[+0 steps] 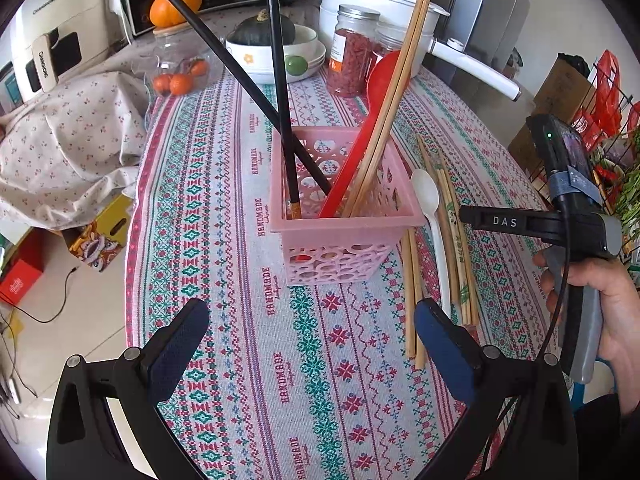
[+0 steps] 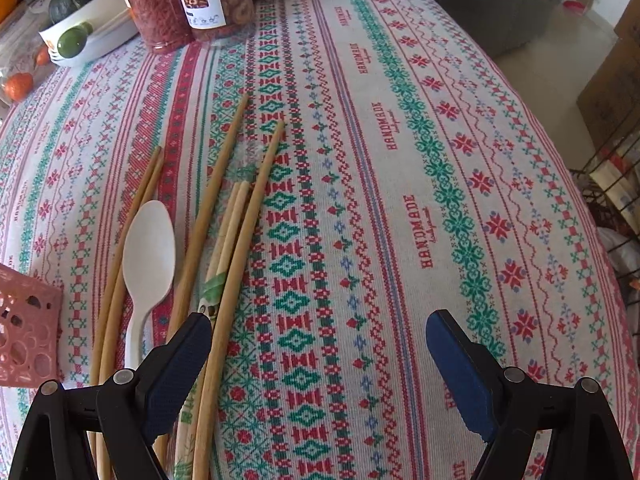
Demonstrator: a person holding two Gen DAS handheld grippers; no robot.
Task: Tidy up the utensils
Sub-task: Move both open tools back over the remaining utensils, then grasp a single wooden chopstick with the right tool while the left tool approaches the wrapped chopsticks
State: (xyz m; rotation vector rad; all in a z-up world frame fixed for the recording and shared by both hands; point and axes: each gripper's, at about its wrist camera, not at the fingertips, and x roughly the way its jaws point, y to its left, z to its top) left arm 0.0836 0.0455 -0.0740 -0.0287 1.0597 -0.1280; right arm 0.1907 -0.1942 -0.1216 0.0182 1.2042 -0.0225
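A pink plastic basket (image 1: 352, 236) stands mid-table with two black chopsticks (image 1: 280, 80), a red spoon (image 1: 360, 140) and a wooden pair (image 1: 396, 92) upright in it. To its right, on the cloth, lie a white spoon (image 1: 430, 208) and several loose wooden chopsticks (image 1: 456, 240). My left gripper (image 1: 312, 312) hangs open and holds nothing, in front of the basket. My right gripper (image 2: 320, 328) is open above the cloth. Its left finger (image 2: 180, 360) is over the loose chopsticks (image 2: 236, 240), and the white spoon (image 2: 148, 248) lies further left. The basket's corner (image 2: 24, 320) shows at the left edge.
At the back of the table stand jars of dried food (image 1: 352, 56), a white pot (image 1: 380, 4), a bowl holding a dark squash (image 1: 272, 48) and a jar of oranges (image 1: 180, 76). A floral-covered heap (image 1: 68, 148) lies left, and a wire rack (image 1: 612, 152) stands right. A hand (image 1: 612, 312) grips the right tool.
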